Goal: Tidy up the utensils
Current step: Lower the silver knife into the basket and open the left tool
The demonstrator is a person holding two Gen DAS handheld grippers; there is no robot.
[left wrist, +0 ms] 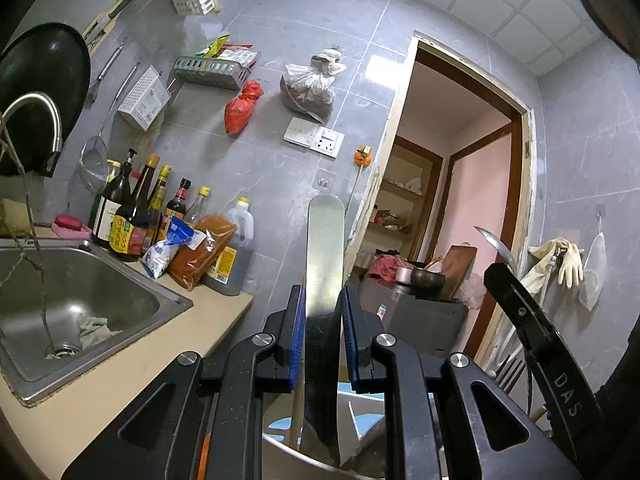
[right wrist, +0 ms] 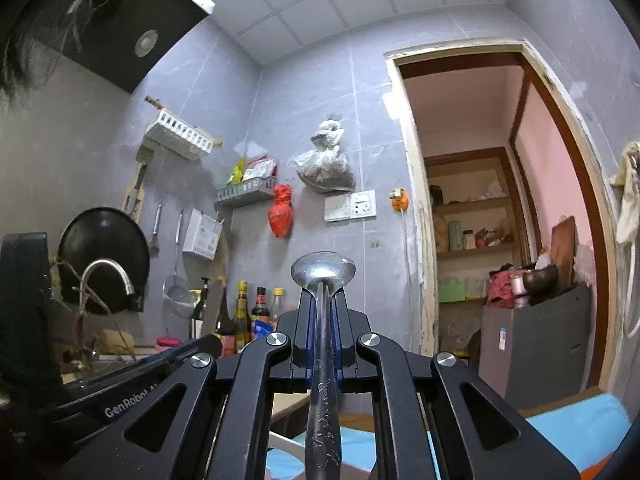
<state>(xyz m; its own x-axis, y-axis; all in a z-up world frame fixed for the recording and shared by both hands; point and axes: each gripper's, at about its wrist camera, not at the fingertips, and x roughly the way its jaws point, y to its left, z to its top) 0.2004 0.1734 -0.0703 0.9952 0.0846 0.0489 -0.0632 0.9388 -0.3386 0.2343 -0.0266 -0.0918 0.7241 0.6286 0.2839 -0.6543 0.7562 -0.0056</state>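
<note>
Your left gripper pointed level, its blue fingers clamped narrowly on a flat metal spatula, whose blade stood up between and beyond them. Your right gripper tilted slightly upward, fingers nearly closed on a metal spoon; its bowl sat just past the fingertips and its handle ran back between them. The desk and sink lay left of the left fingers.

The sink sits in the counter; bottles stand behind it along the wall (a wok hangs above), the doorway well right.
</note>
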